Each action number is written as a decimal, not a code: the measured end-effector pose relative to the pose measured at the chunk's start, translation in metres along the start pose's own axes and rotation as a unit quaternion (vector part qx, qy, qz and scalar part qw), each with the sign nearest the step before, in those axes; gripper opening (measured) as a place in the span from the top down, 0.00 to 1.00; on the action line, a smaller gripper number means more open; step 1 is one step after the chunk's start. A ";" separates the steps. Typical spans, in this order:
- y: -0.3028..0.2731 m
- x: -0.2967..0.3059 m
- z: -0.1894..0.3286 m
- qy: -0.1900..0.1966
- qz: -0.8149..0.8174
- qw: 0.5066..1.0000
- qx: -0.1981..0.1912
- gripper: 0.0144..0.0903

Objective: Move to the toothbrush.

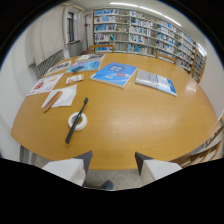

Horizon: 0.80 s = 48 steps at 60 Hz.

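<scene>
Toothbrush (76,121): long, thin, dark, straight; lies flat on wooden table (150,125) near its near-left edge, slanted, head end pointing away. Middle crosses white tape roll (77,120), touching it. Tool (112,159) held off near edge, fingers apart, nothing between them. Toothbrush ahead, left of fingers.

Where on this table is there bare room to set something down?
The table is bare ahead of the open tool and to the right of the toothbrush and tape roll, up to the open book. The far left is crowded with papers and the blue book.
</scene>
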 end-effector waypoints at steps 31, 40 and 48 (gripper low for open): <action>0.006 -0.073 -0.001 -0.022 -0.011 1.000 -0.010 0.08; 0.002 -0.106 0.004 -0.034 -0.018 0.999 -0.011 0.08; -0.004 -0.127 0.010 -0.037 -0.020 0.999 -0.011 0.08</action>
